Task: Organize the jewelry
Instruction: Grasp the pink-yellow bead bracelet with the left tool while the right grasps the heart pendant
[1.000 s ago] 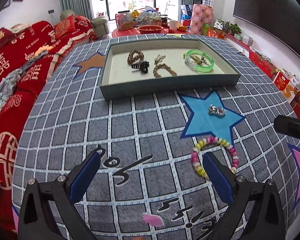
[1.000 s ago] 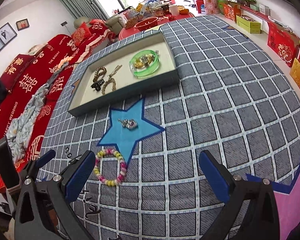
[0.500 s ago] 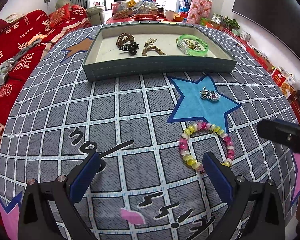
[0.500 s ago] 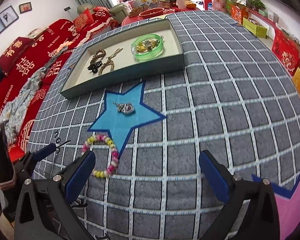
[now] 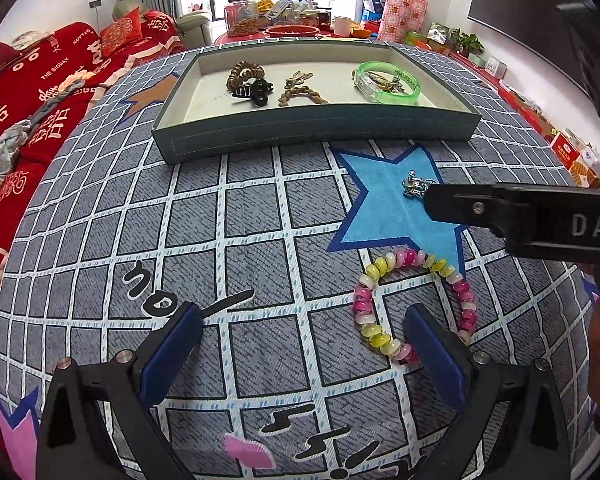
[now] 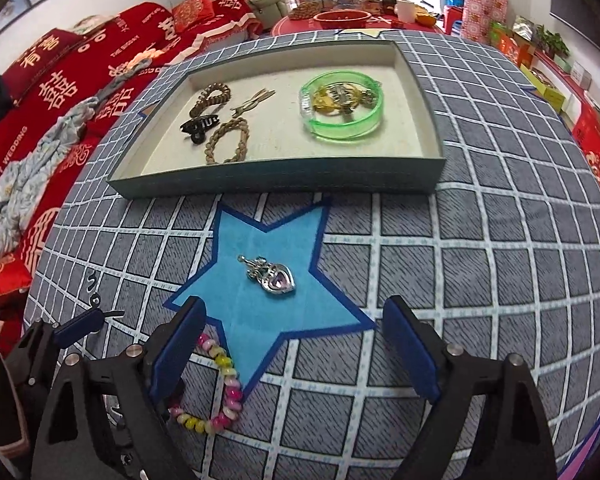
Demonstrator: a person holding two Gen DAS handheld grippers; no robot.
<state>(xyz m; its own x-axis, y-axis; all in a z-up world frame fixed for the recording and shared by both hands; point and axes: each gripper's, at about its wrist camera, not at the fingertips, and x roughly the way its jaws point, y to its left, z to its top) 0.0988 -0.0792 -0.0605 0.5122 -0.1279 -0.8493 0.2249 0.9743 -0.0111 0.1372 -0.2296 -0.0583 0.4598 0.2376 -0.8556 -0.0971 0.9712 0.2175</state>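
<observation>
A grey checked cloth (image 6: 480, 248) with a blue star (image 6: 260, 312) printed on it covers the table. Near the far edge sits a shallow tray (image 6: 284, 180), and inside it lie a green bangle (image 6: 342, 106), a black hair claw (image 6: 199, 126), two brown bead bracelets and a small metal clip.

Two pieces lie outside the tray. A silver pendant with a pink heart stone (image 6: 274, 278) rests on the middle of the star, and a bracelet of pink, yellow and white beads (image 5: 416, 304) lies at the star's near point, partly on it.

The right gripper (image 6: 294, 344) hangs over the star with its jaws wide but closing — the pendant sits just ahead of the blue pads, touched by neither.

The left gripper (image 5: 304, 354) is spread wide with nothing between its pads; its right finger (image 5: 434, 360) stands inside the bead bracelet's loop, over the near beads — I cannot tell whether they touch.
</observation>
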